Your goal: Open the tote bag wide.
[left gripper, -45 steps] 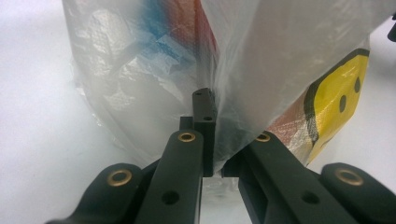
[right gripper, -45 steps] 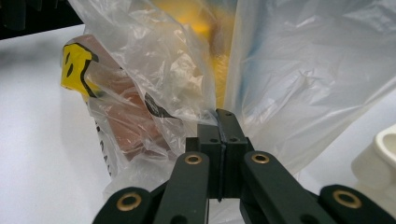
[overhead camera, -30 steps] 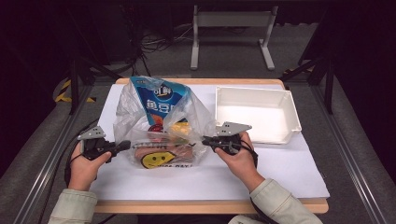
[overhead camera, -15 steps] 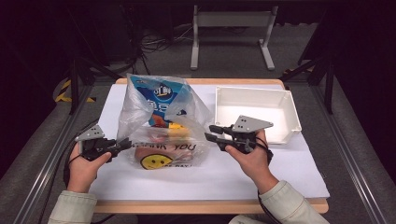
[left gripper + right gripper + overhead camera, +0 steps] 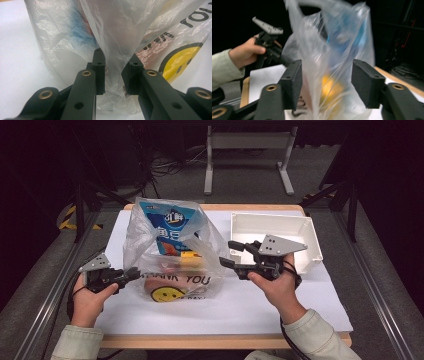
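A clear plastic bag (image 5: 170,245) printed with a yellow smiley (image 5: 166,294) stands on the white sheet, with a blue snack packet (image 5: 170,222) and a yellow item (image 5: 190,257) inside. My left gripper (image 5: 134,273) rests low at the bag's left side. Its jaws have just been opening, and a loose fold of bag film (image 5: 113,50) hangs in the gap of the left gripper (image 5: 113,72). My right gripper (image 5: 227,254) is lifted off the table beside the bag's right edge. Its jaws have just been opening and stand wide apart. In the right gripper view the bag (image 5: 332,50) lies beyond the right gripper (image 5: 325,82), untouched.
An empty white tray (image 5: 272,227) sits at the back right of the table. A white sheet (image 5: 250,305) covers most of the wooden tabletop (image 5: 225,340). The person's other hand (image 5: 247,53) appears beyond the bag in the right gripper view. Dark floor with cables and a metal stand lies behind.
The right gripper let go of the bag's right side, opened wide and rose off the table. The left hand stayed in place. The bag's upper part shifted slightly.
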`<action>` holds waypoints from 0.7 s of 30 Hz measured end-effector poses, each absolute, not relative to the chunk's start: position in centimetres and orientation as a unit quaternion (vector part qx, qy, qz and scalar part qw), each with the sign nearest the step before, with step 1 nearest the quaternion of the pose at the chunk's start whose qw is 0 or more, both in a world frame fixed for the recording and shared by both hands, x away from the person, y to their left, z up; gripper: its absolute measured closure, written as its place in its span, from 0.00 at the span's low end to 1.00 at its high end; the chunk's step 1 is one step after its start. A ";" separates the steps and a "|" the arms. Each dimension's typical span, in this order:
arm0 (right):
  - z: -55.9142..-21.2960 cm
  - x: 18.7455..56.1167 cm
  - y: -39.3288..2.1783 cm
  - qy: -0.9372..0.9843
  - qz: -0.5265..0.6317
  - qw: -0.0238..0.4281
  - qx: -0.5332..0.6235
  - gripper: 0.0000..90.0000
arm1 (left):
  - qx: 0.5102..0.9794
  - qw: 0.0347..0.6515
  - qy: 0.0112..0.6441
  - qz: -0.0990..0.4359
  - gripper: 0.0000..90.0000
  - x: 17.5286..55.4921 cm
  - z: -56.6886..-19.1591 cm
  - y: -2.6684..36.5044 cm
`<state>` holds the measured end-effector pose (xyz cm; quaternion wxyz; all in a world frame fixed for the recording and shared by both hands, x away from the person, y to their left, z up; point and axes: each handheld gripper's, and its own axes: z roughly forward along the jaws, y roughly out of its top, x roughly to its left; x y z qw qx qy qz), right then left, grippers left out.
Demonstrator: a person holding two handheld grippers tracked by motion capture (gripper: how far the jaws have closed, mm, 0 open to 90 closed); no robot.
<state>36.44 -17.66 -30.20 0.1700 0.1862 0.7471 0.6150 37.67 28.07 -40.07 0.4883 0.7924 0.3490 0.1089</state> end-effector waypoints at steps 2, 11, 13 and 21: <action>-29.6 36.5 -17.4 0.747 0.618 0.168 0.180 0.41 | 0.791 0.491 0.349 0.107 0.82 37.6 -40.0 28.0; -27.2 36.3 -14.3 0.753 0.608 0.200 0.152 0.23 | 0.792 0.491 0.346 0.110 0.78 37.5 -39.8 27.9; -26.8 36.3 -13.8 0.753 0.608 0.207 0.143 0.23 | 0.792 0.491 0.345 0.110 0.78 37.4 -39.8 27.9; -24.9 36.9 -10.8 0.757 0.608 0.217 0.102 0.19 | 0.793 0.491 0.345 0.111 0.78 37.5 -39.9 27.8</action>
